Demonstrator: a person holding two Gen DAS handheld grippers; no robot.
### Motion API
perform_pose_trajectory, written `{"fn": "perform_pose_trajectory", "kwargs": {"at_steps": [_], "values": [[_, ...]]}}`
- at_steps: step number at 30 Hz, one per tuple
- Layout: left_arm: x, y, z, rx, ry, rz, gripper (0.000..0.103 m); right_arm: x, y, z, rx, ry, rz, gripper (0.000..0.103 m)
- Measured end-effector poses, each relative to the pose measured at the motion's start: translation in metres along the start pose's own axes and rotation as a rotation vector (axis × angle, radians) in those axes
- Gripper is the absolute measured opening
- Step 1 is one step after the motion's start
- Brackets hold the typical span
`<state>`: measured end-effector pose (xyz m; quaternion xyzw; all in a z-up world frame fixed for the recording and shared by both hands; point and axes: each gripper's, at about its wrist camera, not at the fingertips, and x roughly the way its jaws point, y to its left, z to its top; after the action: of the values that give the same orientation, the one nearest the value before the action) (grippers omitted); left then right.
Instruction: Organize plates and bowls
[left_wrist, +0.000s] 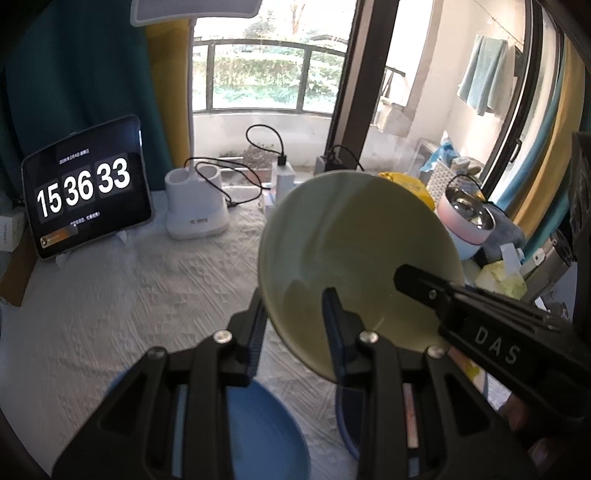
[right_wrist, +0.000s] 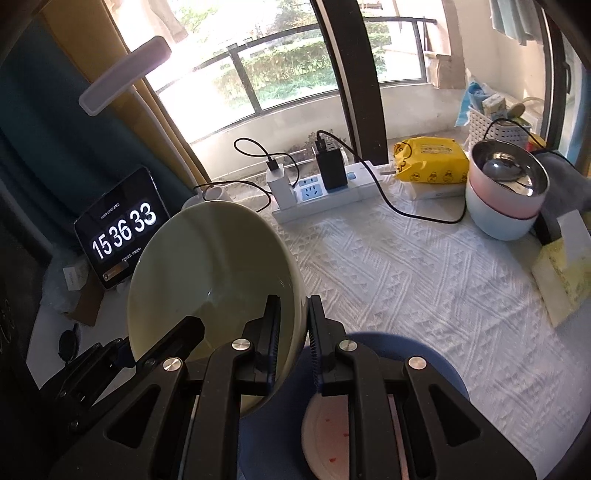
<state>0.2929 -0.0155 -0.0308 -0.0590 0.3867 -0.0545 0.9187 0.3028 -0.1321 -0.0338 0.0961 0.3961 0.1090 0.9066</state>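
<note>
Green bowl (right_wrist: 214, 280) tilted, rim clamped by left tool (left_wrist: 295, 317) and right tool (right_wrist: 293, 325).

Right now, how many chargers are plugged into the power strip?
2: a white charger at the power strip's left end, a black charger beside it. None seem hidden.
</note>
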Motion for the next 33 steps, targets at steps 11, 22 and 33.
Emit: {"fn": "perform_pose_trajectory", "kwargs": {"at_steps": [11, 22, 33], "values": [[-0.013, -0.024, -0.017, 0.028, 0.003, -0.015, 0.031, -0.025, -0.016, -0.018, 0.015, -0.015, -0.006, 0.016], [-0.009, -0.056, -0.04, 0.066, 0.05, -0.054, 0.031, -0.042, -0.05, -0.042, 0.048, -0.004, -0.046, 0.016], [0.001, -0.072, -0.06, 0.087, 0.11, -0.081, 0.031, -0.047, -0.072, -0.057, 0.076, 0.011, -0.067, 0.016]]}}
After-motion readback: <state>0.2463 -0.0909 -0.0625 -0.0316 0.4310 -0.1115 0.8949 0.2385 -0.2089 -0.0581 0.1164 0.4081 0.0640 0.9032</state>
